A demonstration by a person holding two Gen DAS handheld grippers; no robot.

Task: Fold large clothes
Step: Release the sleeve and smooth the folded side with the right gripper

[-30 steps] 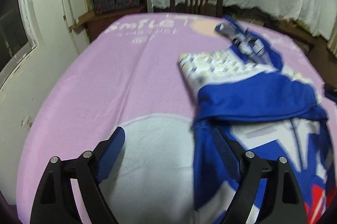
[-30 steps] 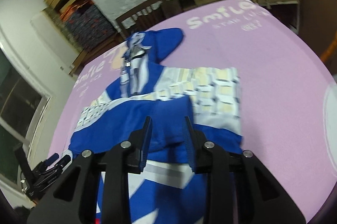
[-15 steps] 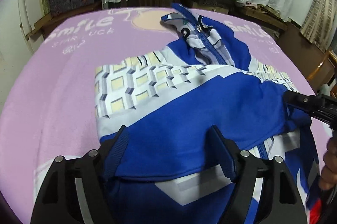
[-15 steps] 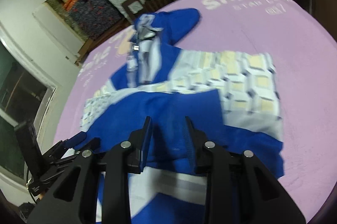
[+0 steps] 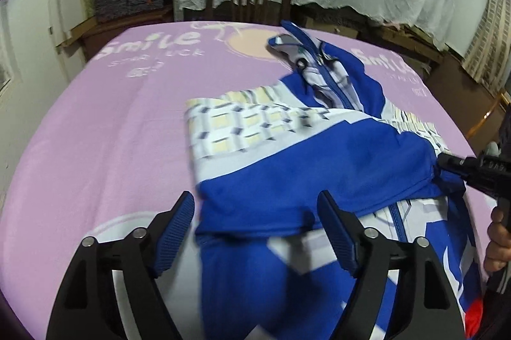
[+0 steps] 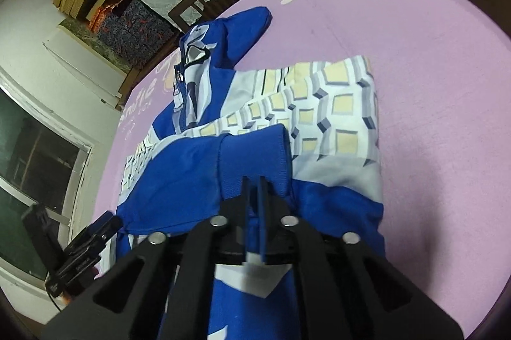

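Jacket (image 5: 319, 177), blue and white with a checked yoke and a zip front, lies flat on the pink blanket (image 5: 105, 129), hood (image 5: 319, 65) toward the wooden chair (image 5: 249, 4) at the far edge, hem toward the camera. Long axis runs from chair side to near side. One blue sleeve (image 6: 204, 177) is folded across the chest, crosswise to that axis, cuff (image 6: 258, 161) on the side away from the window (image 6: 32, 180).

Right gripper (image 6: 254, 190): jaws nearly closed, pinching the sleeve's ribbed cuff. Left gripper (image 5: 255, 228): jaws wide, holding nothing, poised over the sleeve's lower edge, on the hem side of the fold.

Step in hand, by my reading: laying the sleeve across the body. Next move likely calls for letting the cuff go flat, then taking the other sleeve or the hem for the fold toward the chair.
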